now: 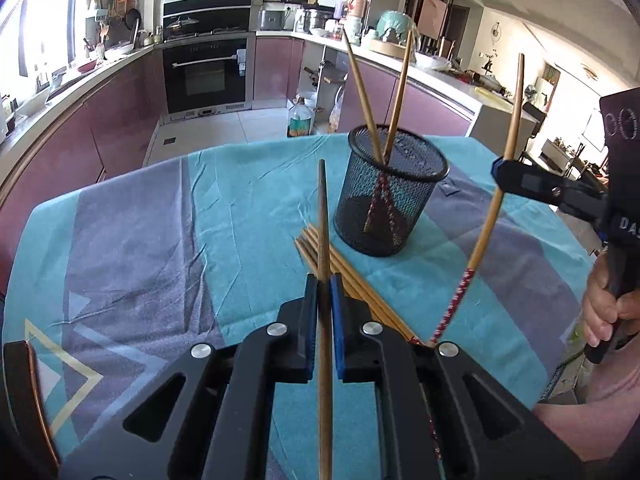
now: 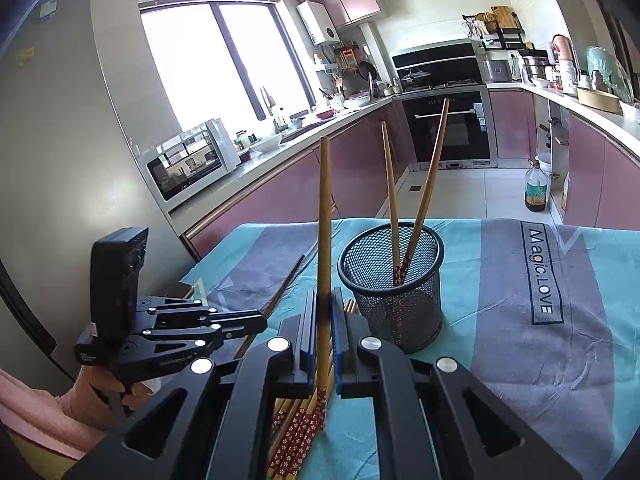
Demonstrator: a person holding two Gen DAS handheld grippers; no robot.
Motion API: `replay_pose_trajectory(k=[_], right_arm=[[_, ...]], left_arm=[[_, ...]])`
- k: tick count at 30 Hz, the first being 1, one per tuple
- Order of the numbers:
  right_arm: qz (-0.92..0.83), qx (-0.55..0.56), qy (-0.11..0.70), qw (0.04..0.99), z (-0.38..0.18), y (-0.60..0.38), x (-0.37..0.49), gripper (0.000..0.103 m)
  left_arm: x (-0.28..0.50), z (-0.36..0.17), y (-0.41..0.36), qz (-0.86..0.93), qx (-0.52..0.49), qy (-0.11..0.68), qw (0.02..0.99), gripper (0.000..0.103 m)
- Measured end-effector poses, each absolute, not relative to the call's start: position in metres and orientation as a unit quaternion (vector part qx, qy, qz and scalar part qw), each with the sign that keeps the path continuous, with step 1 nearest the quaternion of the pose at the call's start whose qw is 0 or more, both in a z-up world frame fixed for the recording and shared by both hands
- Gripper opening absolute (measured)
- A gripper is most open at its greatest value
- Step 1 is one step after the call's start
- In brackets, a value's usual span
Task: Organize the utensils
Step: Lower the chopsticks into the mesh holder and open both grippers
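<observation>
A black mesh cup point(image 1: 390, 196) stands on the cloth-covered table and holds two bamboo chopsticks point(image 1: 362, 88); it also shows in the right wrist view point(image 2: 394, 280). My left gripper point(image 1: 324, 292) is shut on one chopstick point(image 1: 323, 216), held a little above the table, left of the cup. My right gripper point(image 2: 325, 308) is shut on another chopstick point(image 2: 324, 208), held upright with its red patterned end low. The right gripper shows in the left wrist view point(image 1: 500, 172). A bundle of several loose chopsticks point(image 2: 296, 432) lies on the cloth beside the cup, also in the left wrist view point(image 1: 352, 276).
The table carries a teal and grey cloth point(image 1: 160, 240) reading "Magic.LOVE" point(image 2: 540, 272). A dark phone-like object point(image 1: 24, 392) lies at the table's left edge. Purple kitchen cabinets, an oven point(image 1: 206, 76) and an oil bottle point(image 1: 299, 118) on the floor lie beyond.
</observation>
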State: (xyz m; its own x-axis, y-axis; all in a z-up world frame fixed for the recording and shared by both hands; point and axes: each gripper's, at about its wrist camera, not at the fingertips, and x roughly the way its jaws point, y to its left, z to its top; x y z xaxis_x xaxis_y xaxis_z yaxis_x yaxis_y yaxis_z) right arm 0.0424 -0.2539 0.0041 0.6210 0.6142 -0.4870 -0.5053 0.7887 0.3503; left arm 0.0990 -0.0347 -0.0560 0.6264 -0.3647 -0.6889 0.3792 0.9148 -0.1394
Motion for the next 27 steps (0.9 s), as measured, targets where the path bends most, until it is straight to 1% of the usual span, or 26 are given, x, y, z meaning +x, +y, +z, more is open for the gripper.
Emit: replay_pose_trajectory(k=[9, 16, 27], right_arm=[[0.315, 0.083, 0.274, 0.905, 0.028, -0.257, 0.045, 0.005], [0.312, 0.079, 0.252, 0.912, 0.05, -0.26, 0.054, 0.005], [0.306, 0.071, 0.213, 0.925, 0.088, -0.27, 0.069, 0.005]], left_arm=[[0.081, 0.009, -0.015, -0.245, -0.028, 0.299, 0.922, 0.007], [0.083, 0.054, -0.015, -0.245, -0.038, 0.233, 0.94, 0.007], [0.096, 0.112, -0.046, -0.269, -0.027, 0.186, 0.944, 0.007]])
